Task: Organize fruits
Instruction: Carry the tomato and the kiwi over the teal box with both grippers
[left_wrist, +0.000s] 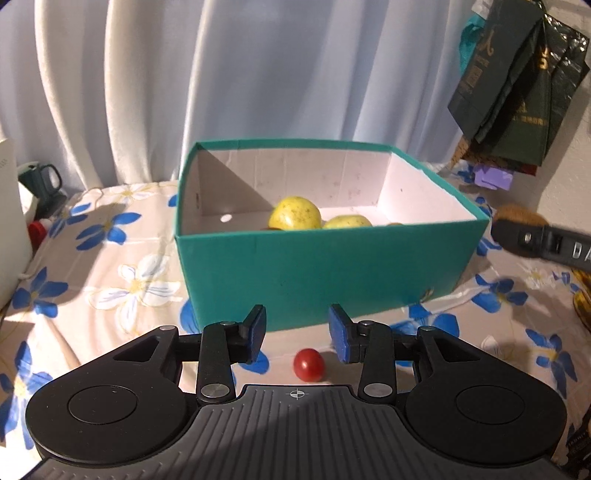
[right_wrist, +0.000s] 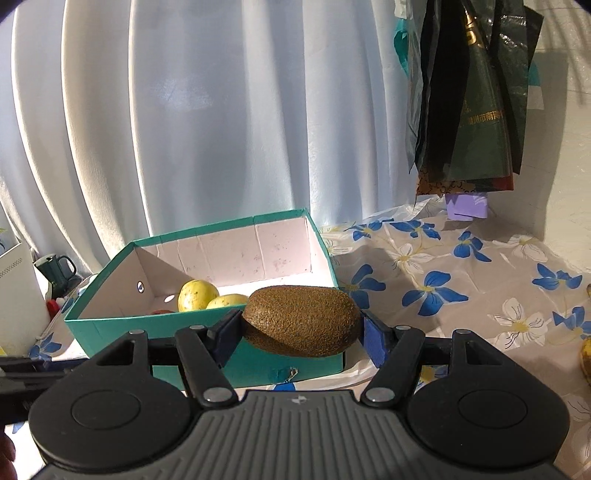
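A teal box (left_wrist: 317, 266) with a white inside stands on the flowered cloth and holds two yellow fruits (left_wrist: 294, 213). A small red tomato (left_wrist: 308, 364) lies on the cloth just in front of the box. My left gripper (left_wrist: 297, 332) hovers over it, open, the blue pads apart with the tomato below and between them, untouched. My right gripper (right_wrist: 301, 328) is shut on a brown kiwi (right_wrist: 301, 319), held sideways in the air in front of the box (right_wrist: 207, 332). In the left wrist view the kiwi (left_wrist: 521, 214) and right gripper show at the right edge.
White curtains hang behind the table. Dark bags (right_wrist: 469, 96) hang at the upper right. A dark green mug (left_wrist: 44, 181) and a white appliance (left_wrist: 11, 225) stand at the left. Bananas (right_wrist: 587, 354) lie at the right edge. Flowered cloth (right_wrist: 461, 280) spreads right of the box.
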